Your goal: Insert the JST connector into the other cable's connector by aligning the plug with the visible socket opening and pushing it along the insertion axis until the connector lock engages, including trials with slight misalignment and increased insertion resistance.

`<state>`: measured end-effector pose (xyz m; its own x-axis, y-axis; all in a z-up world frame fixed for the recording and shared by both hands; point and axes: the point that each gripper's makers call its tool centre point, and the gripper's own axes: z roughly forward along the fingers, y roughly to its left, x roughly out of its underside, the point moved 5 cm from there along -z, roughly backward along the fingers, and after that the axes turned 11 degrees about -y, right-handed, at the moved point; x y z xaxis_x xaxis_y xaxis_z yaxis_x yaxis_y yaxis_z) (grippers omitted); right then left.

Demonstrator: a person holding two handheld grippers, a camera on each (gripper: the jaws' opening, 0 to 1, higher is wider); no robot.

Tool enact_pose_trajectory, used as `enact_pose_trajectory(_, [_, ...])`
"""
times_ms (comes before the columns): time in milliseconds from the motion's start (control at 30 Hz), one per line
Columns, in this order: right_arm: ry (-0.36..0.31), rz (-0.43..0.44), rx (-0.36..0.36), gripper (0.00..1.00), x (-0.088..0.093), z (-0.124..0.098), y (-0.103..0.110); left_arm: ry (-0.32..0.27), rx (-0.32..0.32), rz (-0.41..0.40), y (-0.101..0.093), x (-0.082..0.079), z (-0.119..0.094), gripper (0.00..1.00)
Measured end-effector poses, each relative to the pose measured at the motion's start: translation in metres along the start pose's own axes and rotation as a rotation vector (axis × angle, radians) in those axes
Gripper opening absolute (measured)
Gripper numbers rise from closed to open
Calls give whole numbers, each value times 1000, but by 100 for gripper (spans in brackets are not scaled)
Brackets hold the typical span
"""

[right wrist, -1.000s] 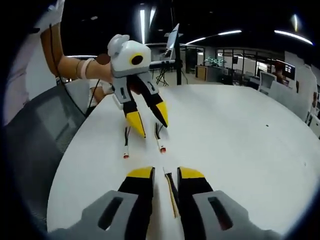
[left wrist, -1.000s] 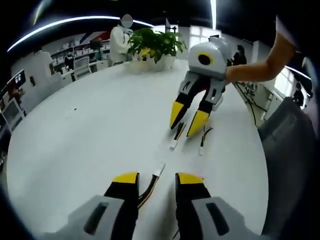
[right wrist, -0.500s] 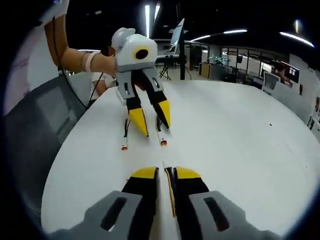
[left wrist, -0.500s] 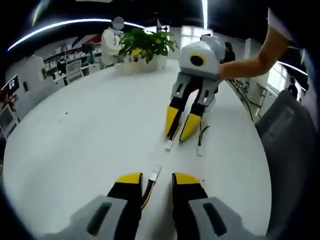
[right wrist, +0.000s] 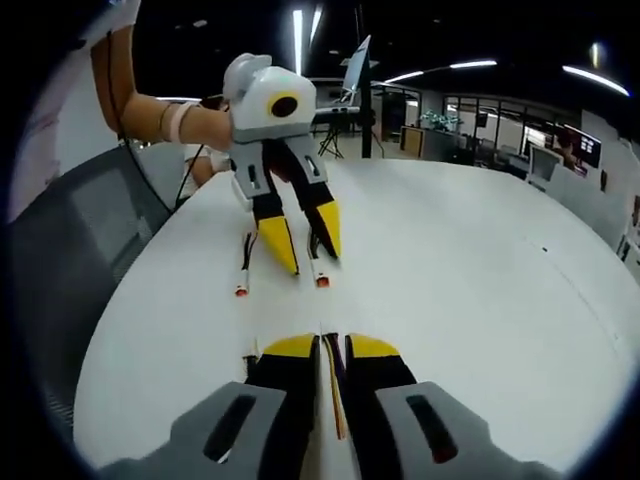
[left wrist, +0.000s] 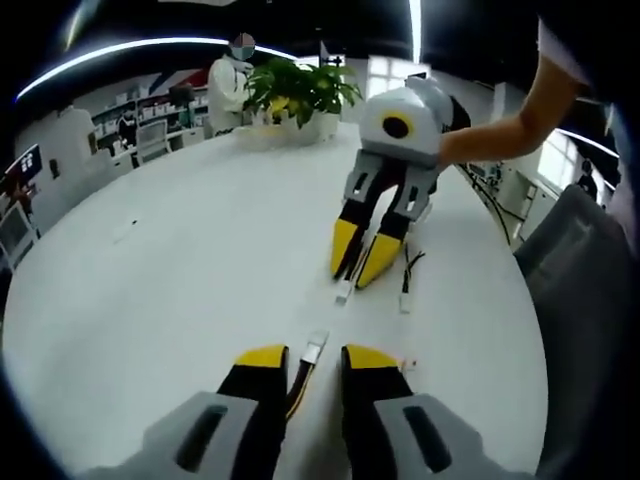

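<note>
On the round white table [left wrist: 180, 260], the left gripper [left wrist: 305, 358] stands parted around a black-and-yellow cable with white connector [left wrist: 315, 347]; the right gripper [right wrist: 320, 347] is pinched tight on its own thin cable [right wrist: 331, 385].

a round white table [left wrist: 180, 260] carries thin connector-tipped cables [left wrist: 405, 285] at frame centre and a potted plant [left wrist: 300, 95] at its top edge.
</note>
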<state>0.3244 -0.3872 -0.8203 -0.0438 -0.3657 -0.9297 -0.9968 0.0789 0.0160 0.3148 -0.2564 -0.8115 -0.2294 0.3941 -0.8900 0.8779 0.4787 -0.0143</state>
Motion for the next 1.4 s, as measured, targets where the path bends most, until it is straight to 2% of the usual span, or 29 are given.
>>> enact_pose_trajectory(233, [3,-12,-15,7,1,3,2,4,3,12,-1,2,2,13])
enact_pose_trajectory(400, [2,-18,-19,6,2,3,1,29,17,50,-2,6,3,12])
enact_pose_trajectory(467, [2,-41,-22,5,2,2,0,21,23,53,-3,4,3,12])
enact_pose_trajectory(967, [-3,-40,-27,6,1,2,-1,-12,37,54,-2,4,4,9])
enact_pose_trajectory(1133, [-3,-43,-30,5,0,2,-1,-31,49,72,-3,4,5,2])
enact_pose_trajectory(1333, [-7,-42,-25,5,-1,2,-2,-48,53,72,-3,4,6,0])
enact_pose_trajectory(1400, [-5,-42,-26,5,-1,2,-2,-54,57,99,-3,3,7,0])
